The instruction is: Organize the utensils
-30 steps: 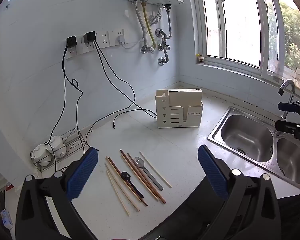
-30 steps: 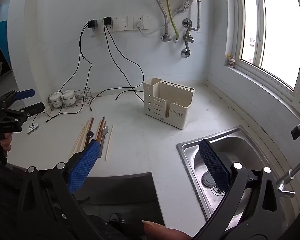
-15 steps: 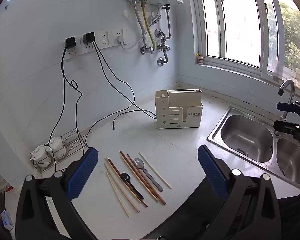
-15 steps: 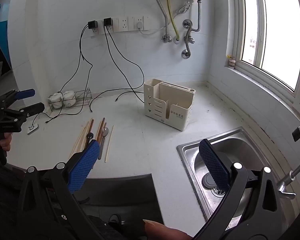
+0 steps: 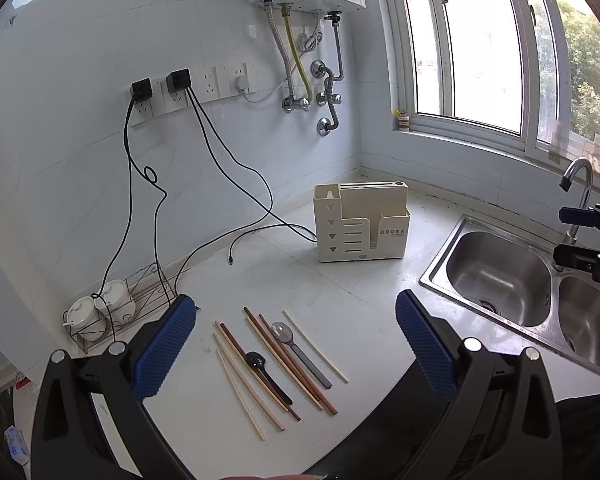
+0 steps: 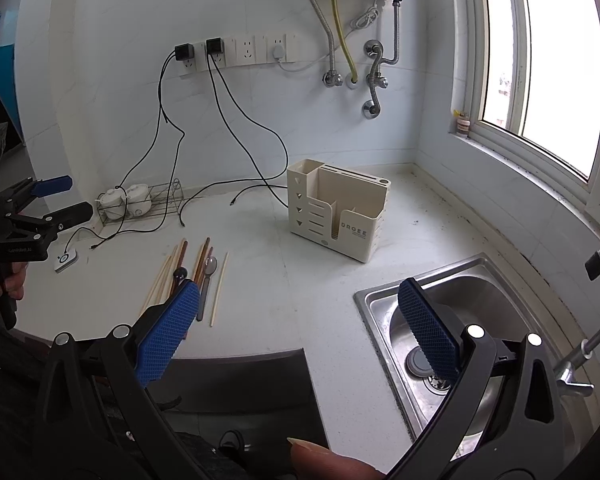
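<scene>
Chopsticks (image 5: 274, 364) and two spoons (image 5: 300, 354) are laid side by side near the worktop's (image 5: 360, 304) front edge, well apart from the cream holder (image 5: 362, 222). Left tongs (image 5: 296, 344) and right tongs (image 6: 300, 328) are held wide apart, gripping nothing.

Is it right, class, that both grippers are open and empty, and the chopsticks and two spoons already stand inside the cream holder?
Not quite. The chopsticks and two spoons lie flat on the counter, apart from the cream holder, as the left wrist view shows. Both the left gripper and right gripper are open and empty.
</scene>
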The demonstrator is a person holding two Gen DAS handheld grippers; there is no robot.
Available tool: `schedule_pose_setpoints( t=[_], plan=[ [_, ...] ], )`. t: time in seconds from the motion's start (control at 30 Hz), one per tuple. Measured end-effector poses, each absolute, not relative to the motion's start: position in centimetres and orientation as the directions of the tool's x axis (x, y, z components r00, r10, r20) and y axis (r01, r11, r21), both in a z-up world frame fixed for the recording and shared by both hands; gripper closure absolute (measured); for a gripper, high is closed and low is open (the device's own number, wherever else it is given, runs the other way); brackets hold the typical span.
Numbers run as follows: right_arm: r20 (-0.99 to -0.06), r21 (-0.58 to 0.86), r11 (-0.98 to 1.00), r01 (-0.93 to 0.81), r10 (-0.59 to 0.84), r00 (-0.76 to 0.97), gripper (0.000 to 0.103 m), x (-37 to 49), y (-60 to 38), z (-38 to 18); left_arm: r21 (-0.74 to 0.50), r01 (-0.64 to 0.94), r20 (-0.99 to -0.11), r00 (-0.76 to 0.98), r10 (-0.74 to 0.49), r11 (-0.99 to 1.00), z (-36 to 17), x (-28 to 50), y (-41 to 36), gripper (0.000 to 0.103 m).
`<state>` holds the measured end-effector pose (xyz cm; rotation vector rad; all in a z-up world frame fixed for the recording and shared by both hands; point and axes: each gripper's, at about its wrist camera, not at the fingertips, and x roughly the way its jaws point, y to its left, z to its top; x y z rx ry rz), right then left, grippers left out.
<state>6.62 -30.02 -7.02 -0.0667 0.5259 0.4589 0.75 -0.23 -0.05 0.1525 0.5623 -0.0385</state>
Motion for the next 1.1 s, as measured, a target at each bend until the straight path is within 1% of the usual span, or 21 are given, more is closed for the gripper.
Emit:
schedule_pose_setpoints(
  t=[0.5,0.63,0.83,0.97,1.1],
  plan=[
    [-0.494,0.056,0.899,-0.434,0.403,0.771,0.008,6.53,-30.02,-6.96,0.131,0.086,-0.537,0.844,-0.002,0.988,-0.09,0.69,-0.45,0.005],
    [-0.493,0.058,0.899,-0.434,0.403,0.771,0.008,6.51,-30.00,-7.00,0.107,0.089,-0.545,0.838,-0.016,0.990,0.06,0.68,-0.41,0.005],
    [-0.488,0.060,0.900,-0.433,0.405,0.774,0.008,6.71,-29.80,-6.91,0.131,0.090,-0.532,0.847,-0.007,0.987,0.63,0.56,-0.43,0.005],
    [-0.482,0.068,0.899,-0.432,0.409,0.775,0.008,6.74,-29.77,-7.14,0.132,0.091,-0.538,0.843,-0.006,0.987,0.56,0.71,-0.38,0.005],
    [-0.488,0.068,0.894,-0.443,0.417,0.767,0.008,6.74,-29.61,-7.52,0.102,0.096,-0.558,0.829,-0.023,0.990,0.33,0.84,-0.32,0.005]
  ],
)
